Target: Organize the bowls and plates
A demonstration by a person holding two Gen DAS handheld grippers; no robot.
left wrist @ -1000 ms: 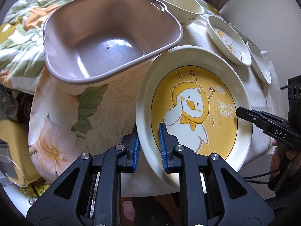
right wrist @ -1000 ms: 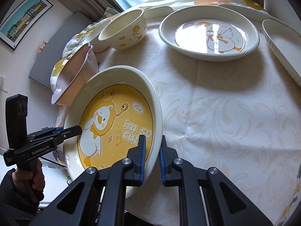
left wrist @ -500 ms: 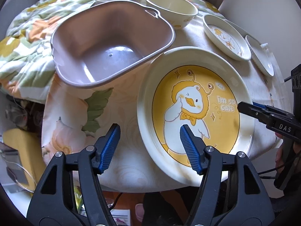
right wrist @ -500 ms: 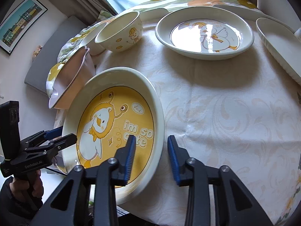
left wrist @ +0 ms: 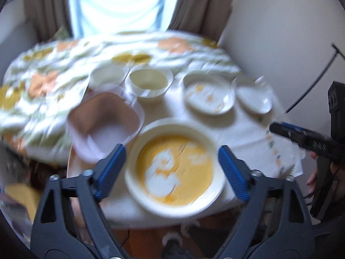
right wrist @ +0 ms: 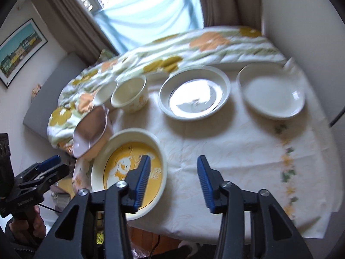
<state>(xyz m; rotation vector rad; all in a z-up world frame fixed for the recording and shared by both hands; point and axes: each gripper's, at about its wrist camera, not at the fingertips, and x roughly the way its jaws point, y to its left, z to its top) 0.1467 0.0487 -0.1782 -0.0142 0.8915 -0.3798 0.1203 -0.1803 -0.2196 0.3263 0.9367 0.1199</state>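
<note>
- The yellow plate [left wrist: 174, 168] with a duck picture lies flat at the near edge of the tabletop [right wrist: 237, 146], touching neither gripper.
- A pinkish basin [left wrist: 103, 120] sits just beside it.
- Left gripper [left wrist: 172, 166] and right gripper [right wrist: 172, 179] hover above, jaws opening, nothing between them.

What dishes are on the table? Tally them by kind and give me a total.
Plates: 3 (yellow duck plate, glossy white plate, plain white plate)
Round cream bowls: 2 (front bowl, rear bowl)
Pink square basin: 1
Total: 6
</note>
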